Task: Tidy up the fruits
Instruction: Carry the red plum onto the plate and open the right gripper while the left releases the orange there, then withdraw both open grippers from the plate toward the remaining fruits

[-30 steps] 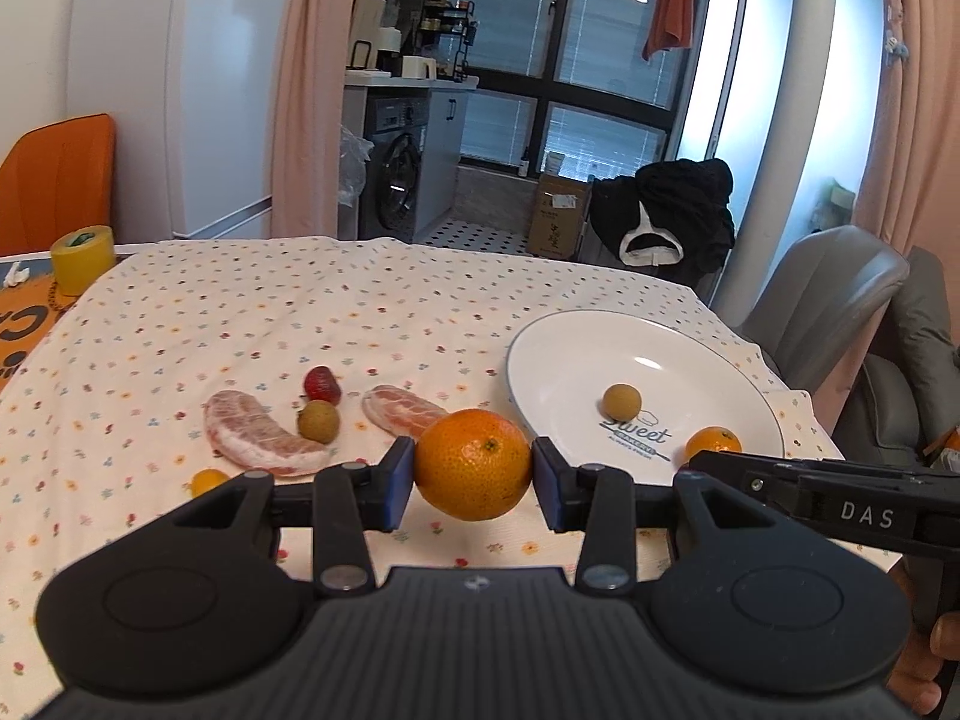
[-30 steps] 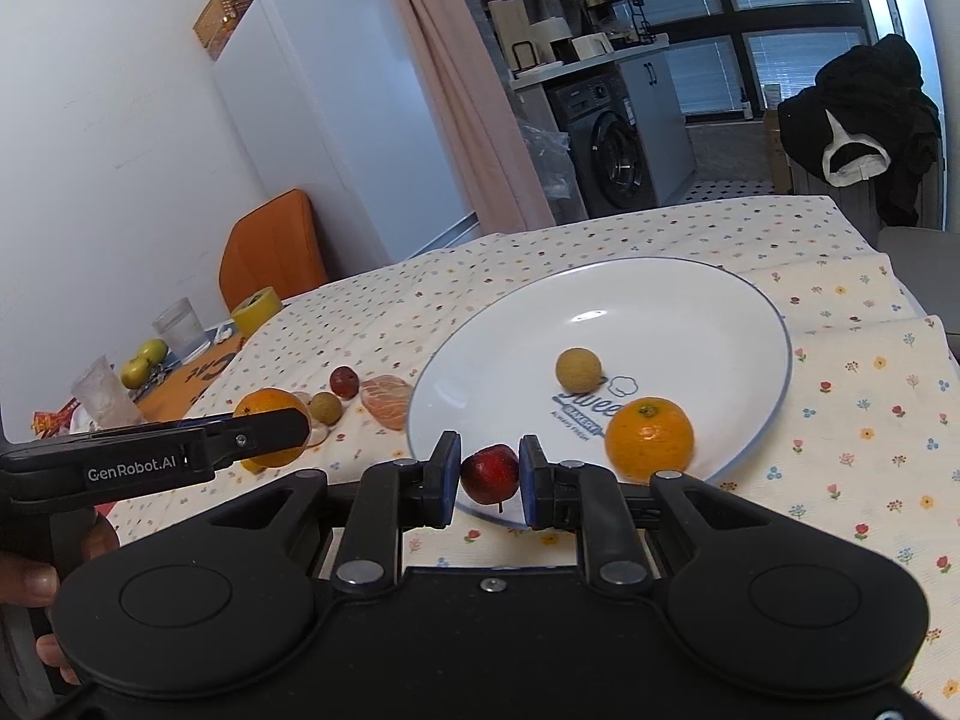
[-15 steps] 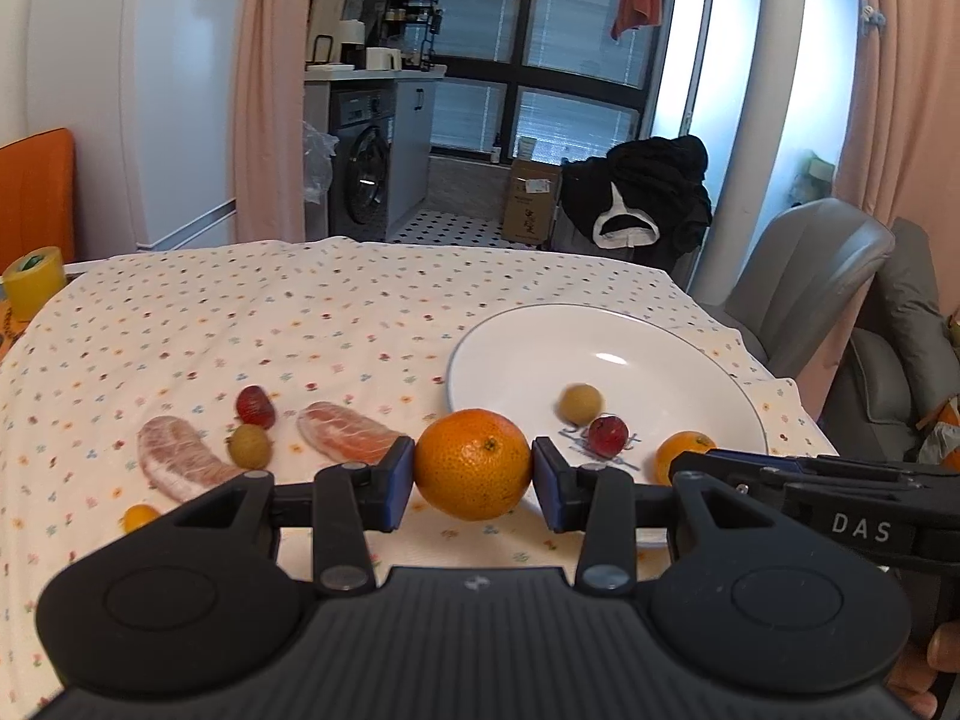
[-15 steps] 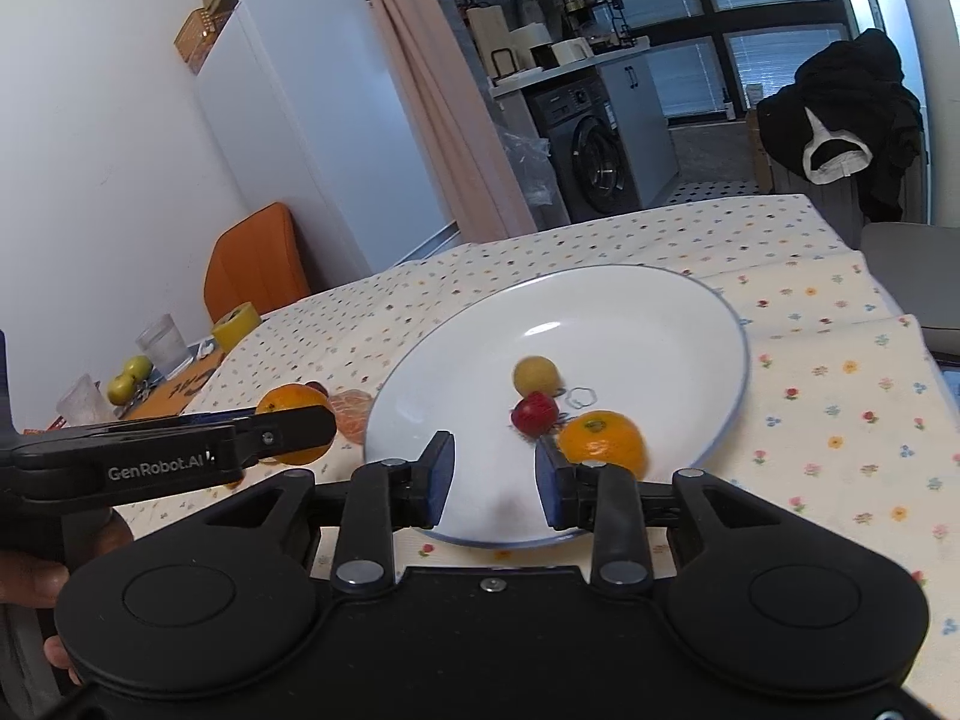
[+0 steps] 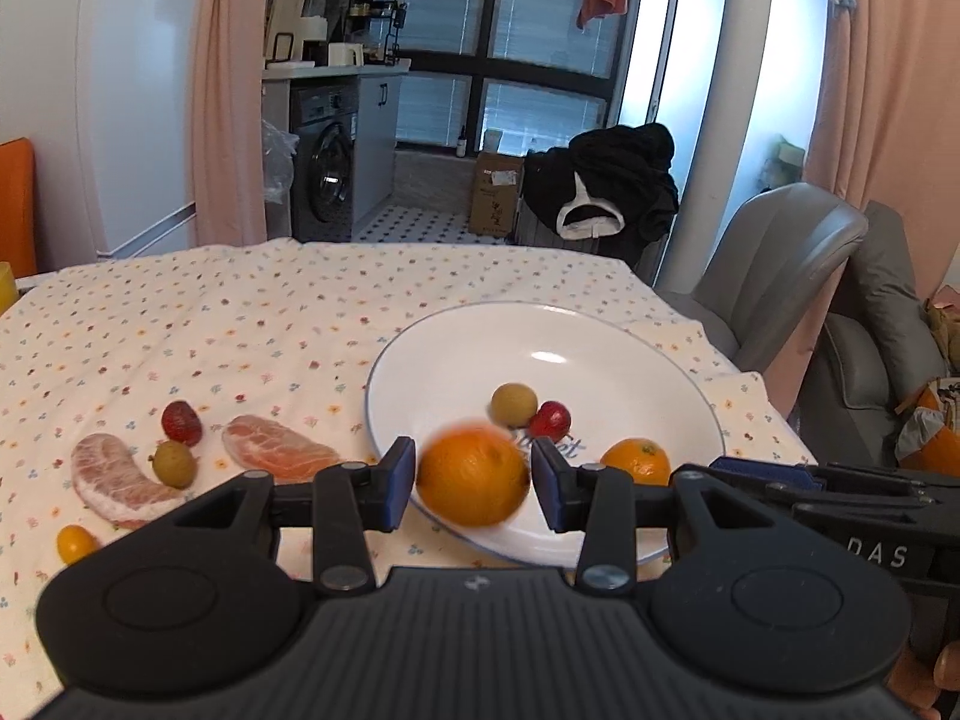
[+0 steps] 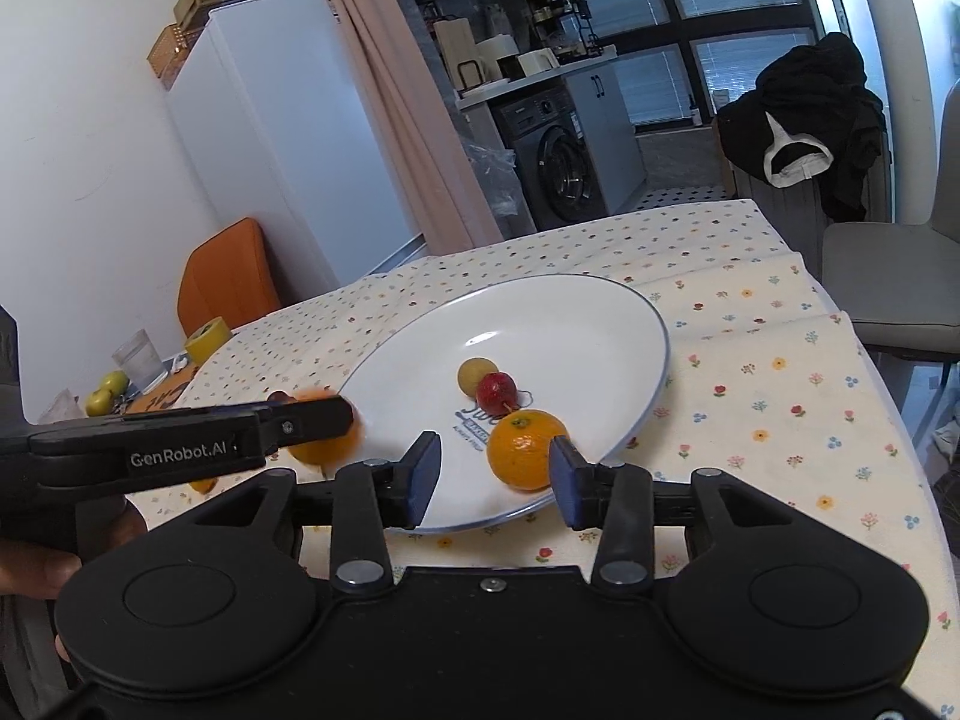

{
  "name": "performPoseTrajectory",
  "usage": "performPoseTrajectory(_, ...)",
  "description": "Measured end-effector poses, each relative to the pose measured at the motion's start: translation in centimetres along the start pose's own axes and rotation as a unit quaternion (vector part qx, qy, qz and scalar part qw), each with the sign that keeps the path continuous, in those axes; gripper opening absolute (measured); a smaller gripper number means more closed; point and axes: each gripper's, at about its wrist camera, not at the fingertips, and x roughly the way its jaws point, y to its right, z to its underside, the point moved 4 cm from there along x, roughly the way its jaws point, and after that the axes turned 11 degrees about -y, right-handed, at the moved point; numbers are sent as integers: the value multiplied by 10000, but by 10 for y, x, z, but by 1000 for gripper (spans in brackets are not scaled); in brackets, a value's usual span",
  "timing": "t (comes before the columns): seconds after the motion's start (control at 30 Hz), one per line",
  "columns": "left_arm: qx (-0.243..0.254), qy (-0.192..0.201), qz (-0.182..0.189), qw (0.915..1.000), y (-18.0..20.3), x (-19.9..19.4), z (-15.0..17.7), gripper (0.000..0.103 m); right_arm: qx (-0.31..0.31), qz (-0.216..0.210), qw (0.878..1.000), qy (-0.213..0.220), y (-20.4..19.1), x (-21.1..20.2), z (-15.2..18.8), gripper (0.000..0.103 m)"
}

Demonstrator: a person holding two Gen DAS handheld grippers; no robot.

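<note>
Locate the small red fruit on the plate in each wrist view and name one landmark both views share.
Left wrist view: the small red fruit lies right of center on the white plate, touching a yellowish round fruit.
Right wrist view: it sits near center, on the plate's printed logo.
Shared landmark: the washing machine.

Even indoor light, fisheye bend at the edges

Daylight from the windows [image 5: 540, 30] puts glare on the plate [image 5: 549, 357] — only the orange [image 5: 473, 476] is motion-blurred — corners darken.
</note>
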Motion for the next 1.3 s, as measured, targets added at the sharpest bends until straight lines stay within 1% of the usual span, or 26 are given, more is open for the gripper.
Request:
performPoseTrajectory(0.2, 71, 68, -35, 9999, 3, -3, -6, 41, 21, 9, 10000, 10, -1, -3, 2, 43)
performPoseTrajectory(0.3, 94, 86, -51, 9999, 1, -9, -5, 42, 25, 20, 10000, 27, -1, -4, 2, 51)
performPoseTrajectory(0.4, 34, 71, -94, 9999, -5, -14, -2, 44, -6, 62, 10000, 55, -4, -5, 1, 56)
performPoseTrajectory(0.5, -53, 39, -111, 9999, -12, -19, 0, 52, -38, 75, 9999, 102, -7, -6, 1, 65)
performPoseTrajectory(0.53, -77, 44, -129, 9999, -14, -22, 0, 59, -45, 92, 9999, 115, -8, -7, 0, 69)
performPoseTrajectory(0.57, -98, 57, -156, 9998, -17, -24, 1, 66, -47, 110, 9999, 125, -9, -7, 0, 71)
performPoseTrajectory(0.6, -117, 76, -187, 9997, -19, -27, 2, 68, -48, 121, 9998, 131, -10, -8, 0, 74)
performPoseTrajectory(0.63, -134, 94, -215, 9996, -22, -29, 3, 73, -49, 127, 9998, 137, -12, -8, 0, 76)
performPoseTrajectory(0.67, -157, 112, -230, 9996, -25, -32, 4, 77, -53, 133, 9998, 143, -13, -9, 0, 78)
performPoseTrajectory(0.73, -206, 158, -209, 9994, -30, -38, 6, 81, -48, 144, 9998, 149, -15, -10, -1, 84)
performPoseTrajectory(0.97, -454, 228, -437, 9978, -50, -54, 14, 88, -79, 145, 9998, 134, -27, -9, -1, 96)
performPoseTrajectory(1.1, -545, 291, -488, 9969, -59, -65, 19, 91, -165, 153, 9997, 119, -36, -9, 0, 103)
performPoseTrajectory(1.17, -599, 318, -526, 9963, -64, -70, 21, 94, -220, 124, 9996, 106, -42, -9, 1, 103)
performPoseTrajectory(1.3, -692, 349, -601, 9952, -71, -79, 28, 95, -313, 63, 9995, 65, -54, -8, 2, 103)
